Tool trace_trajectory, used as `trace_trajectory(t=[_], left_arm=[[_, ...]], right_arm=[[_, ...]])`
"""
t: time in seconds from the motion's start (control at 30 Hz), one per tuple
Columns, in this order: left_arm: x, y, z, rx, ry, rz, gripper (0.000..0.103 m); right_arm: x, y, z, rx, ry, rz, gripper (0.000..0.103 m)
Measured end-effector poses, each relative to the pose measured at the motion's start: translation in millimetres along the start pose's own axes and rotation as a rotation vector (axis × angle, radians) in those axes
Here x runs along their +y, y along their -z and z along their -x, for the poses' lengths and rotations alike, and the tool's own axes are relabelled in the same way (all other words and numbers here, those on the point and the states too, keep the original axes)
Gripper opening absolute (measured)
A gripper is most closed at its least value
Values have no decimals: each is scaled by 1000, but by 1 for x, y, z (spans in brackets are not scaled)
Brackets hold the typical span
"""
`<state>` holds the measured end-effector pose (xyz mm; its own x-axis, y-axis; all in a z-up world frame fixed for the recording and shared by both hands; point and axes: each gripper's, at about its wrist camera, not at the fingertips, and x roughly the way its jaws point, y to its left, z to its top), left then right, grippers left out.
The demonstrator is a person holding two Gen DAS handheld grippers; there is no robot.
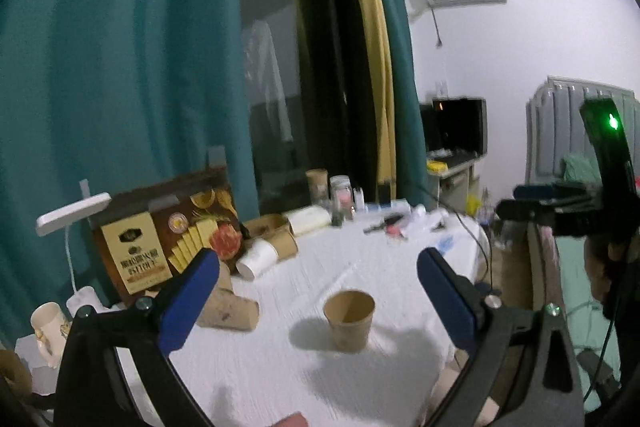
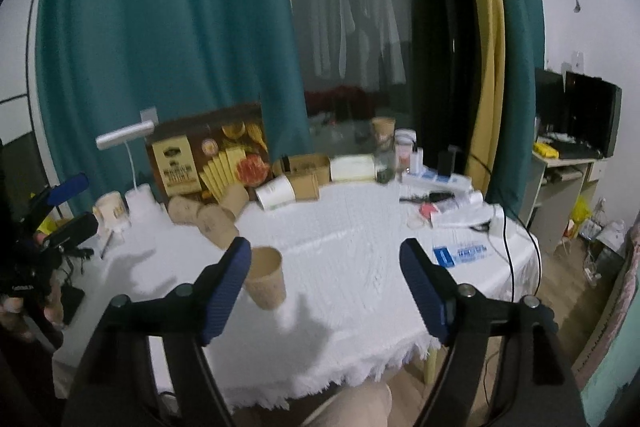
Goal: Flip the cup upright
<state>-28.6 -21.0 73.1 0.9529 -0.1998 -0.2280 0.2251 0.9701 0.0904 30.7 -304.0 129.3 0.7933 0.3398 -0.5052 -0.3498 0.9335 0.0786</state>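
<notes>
White-clothed bench [image 1: 304, 379]: brown paper cup [image 1: 350, 321] upright; left gripper [image 1: 318, 301] and right gripper [image 2: 325, 289] apart, empty. Risk: a stray finger topples the light cup.

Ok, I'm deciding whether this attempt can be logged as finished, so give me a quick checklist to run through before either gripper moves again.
1. Brown paper cup stands mouth up on the white tablecloth: ok.
2. Left gripper open, holding nothing: ok.
3. Right gripper open, holding nothing: ok.
4. Cup free of both grippers: ok in the left view; cannot tell in the right view, where a finger overlaps it.
5. Other cups upright: not ok, the brown cup and the white cup lie on their sides.
6. Cup contents: cannot tell, too blurred.
</notes>
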Motion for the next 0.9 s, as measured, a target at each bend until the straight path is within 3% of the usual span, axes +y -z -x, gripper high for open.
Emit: trace_trajectory(t=[0.13, 0.3, 0.9], left_arm=[[17, -1, 9, -29, -42, 68, 103], [40, 8, 5, 5, -48, 146, 103], [50, 39, -19, 74, -77, 130, 103]], right_arm=[[8, 1, 7, -56, 1, -15, 81], [16, 5, 1, -58, -6, -24, 81], [32, 14, -45, 26, -14, -12, 81]])
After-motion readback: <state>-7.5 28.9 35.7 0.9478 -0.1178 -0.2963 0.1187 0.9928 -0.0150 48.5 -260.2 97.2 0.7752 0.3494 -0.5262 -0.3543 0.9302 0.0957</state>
